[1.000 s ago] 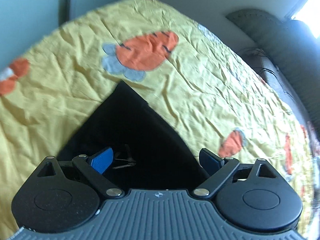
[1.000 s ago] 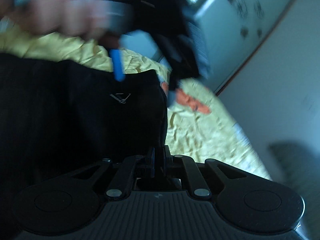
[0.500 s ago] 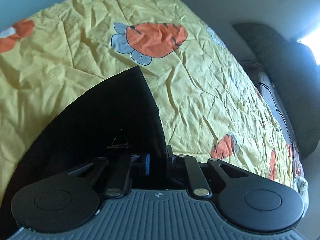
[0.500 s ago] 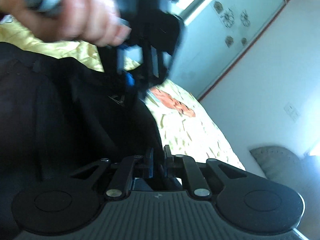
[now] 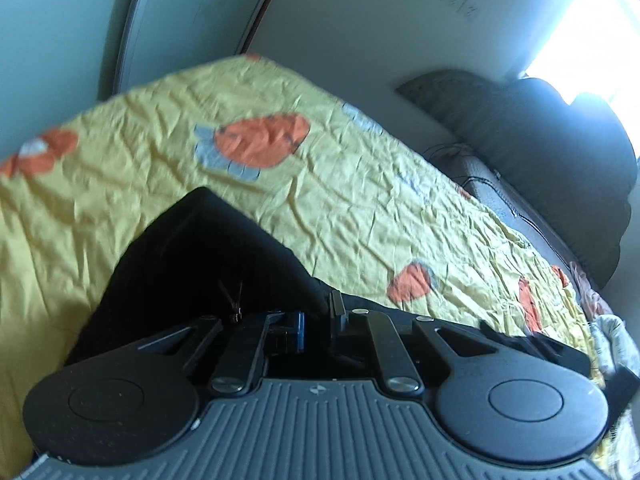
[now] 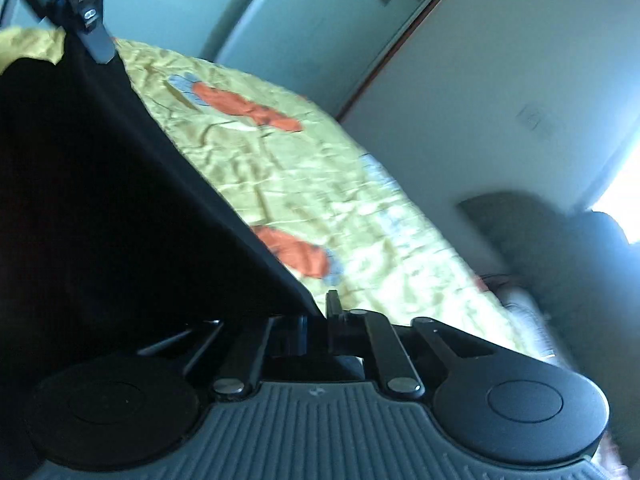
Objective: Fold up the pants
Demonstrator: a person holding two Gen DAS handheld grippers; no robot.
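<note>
Both grippers, left gripper [image 5: 318, 322] and right gripper [image 6: 316, 320], pinch the black pants [image 5: 192, 264] edge, angled downward over the wide, uncluttered yellow bedspread [image 5: 360, 208].

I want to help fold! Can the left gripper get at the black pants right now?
Yes, it looks so. The left gripper is already shut on the edge of the black pants, with nothing in the way. The right gripper pinches them too, above the yellow bedsheet.
</note>
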